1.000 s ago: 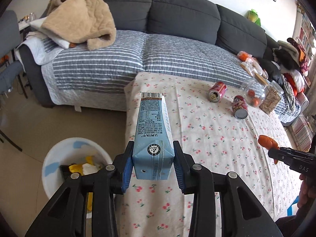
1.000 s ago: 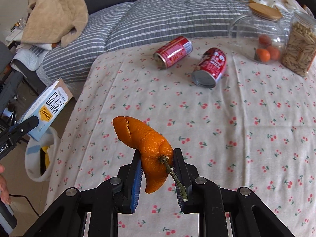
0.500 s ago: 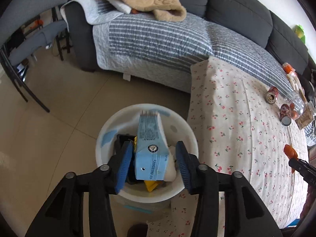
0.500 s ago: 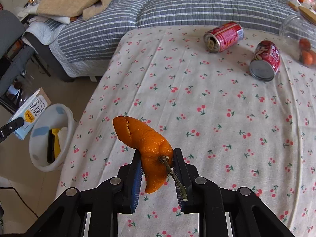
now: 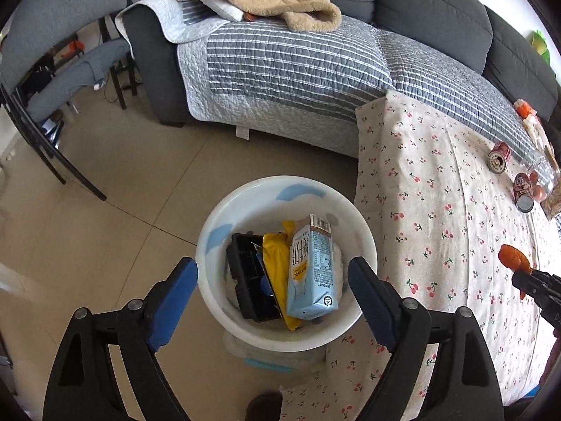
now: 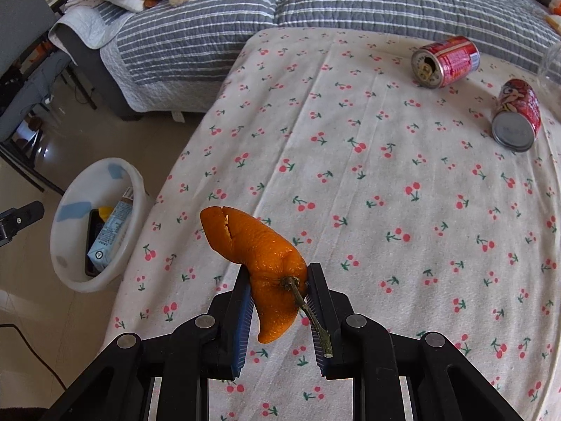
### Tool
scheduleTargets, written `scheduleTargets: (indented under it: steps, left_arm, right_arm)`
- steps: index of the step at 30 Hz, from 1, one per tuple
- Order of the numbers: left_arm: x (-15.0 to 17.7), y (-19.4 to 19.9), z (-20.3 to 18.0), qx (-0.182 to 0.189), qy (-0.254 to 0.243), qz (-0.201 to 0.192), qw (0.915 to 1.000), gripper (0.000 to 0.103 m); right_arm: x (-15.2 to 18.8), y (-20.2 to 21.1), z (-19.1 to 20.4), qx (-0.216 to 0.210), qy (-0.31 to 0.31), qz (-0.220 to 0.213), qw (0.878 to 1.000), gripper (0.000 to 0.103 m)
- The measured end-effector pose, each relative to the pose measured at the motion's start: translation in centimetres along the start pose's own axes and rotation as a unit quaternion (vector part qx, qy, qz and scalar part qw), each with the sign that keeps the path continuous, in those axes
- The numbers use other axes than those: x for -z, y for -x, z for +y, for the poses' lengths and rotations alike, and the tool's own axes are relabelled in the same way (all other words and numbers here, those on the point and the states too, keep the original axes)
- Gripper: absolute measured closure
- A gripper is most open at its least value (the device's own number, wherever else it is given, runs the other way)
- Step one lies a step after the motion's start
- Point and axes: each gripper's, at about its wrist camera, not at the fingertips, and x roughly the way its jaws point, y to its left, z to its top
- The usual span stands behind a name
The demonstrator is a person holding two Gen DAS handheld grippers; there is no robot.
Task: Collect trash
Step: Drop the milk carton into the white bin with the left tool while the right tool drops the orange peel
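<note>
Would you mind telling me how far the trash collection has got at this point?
Done: the milk carton lies in the white bin with other rubbish; the left gripper above it has just been opening its jaws, with nothing between them. In hand: the right gripper is clamped on an orange peel over the table. Left: that peel and two red cans lying on the tablecloth.

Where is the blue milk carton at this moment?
The blue milk carton lies inside the white bin on the floor beside the table, against a yellow wrapper, below the open left gripper.
</note>
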Motion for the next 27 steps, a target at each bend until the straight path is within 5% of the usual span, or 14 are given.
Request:
scheduleTargets:
  steps: [21,22,25,27]
  left_arm:
    - [0.9,-0.9,7.9,-0.028,0.046,0.018,0.9984,0.013]
    - [0.9,-0.9,8.0,-0.027,0.048,0.019,0.9983,0.013]
    - [1.0,-1.1,8.1,-0.022,0.050,0.021,0.9983,0.013]
    - [0.9,-1.0,7.8,-0.020,0.046,0.020,0.9985,0.013]
  right_arm:
    - [-4.6,-8.4,15.9,-0.100,0.052,0.056,0.992,0.073]
    - [-4.8,-8.6,16.1,-0.108,0.046,0.057,0.991,0.071]
    - [-5.2,-8.4,16.1,-0.117,0.026,0.051,0.991,0.042]
    - [-5.3,-8.0,15.8,-0.114,0.027,0.047,0.992,0.041]
